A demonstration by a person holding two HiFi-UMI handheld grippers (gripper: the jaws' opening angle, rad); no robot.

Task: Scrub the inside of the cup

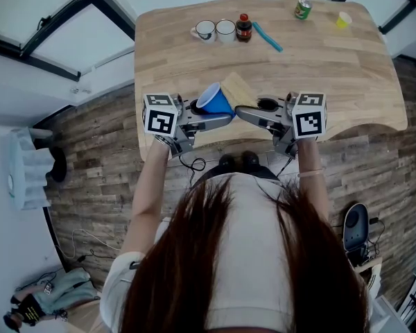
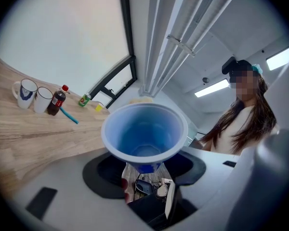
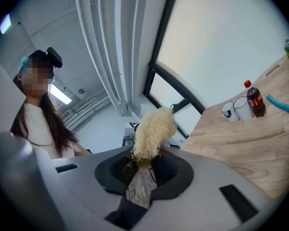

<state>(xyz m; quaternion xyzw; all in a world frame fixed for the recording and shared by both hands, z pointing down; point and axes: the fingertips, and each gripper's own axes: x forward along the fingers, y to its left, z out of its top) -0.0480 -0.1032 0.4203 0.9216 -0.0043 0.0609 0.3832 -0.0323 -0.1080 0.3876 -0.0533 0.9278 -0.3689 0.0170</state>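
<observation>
Below, a person's hair; just past it the left gripper clamps the base of a blue cup, jaws set wide on it, the mouth tipped back toward that gripper and the inside bare. Facing it, the right gripper is closed on the lower end of a straw-coloured scrubber, which sits just beyond the cup's rim, outside it, both over the near edge of the table. The scrubber likely has to come round into the mouth and twist against wall and bottom, lightly, since thin plastic held by its base may buckle or slip. Far back stand two mugs, a bottle and a can
</observation>
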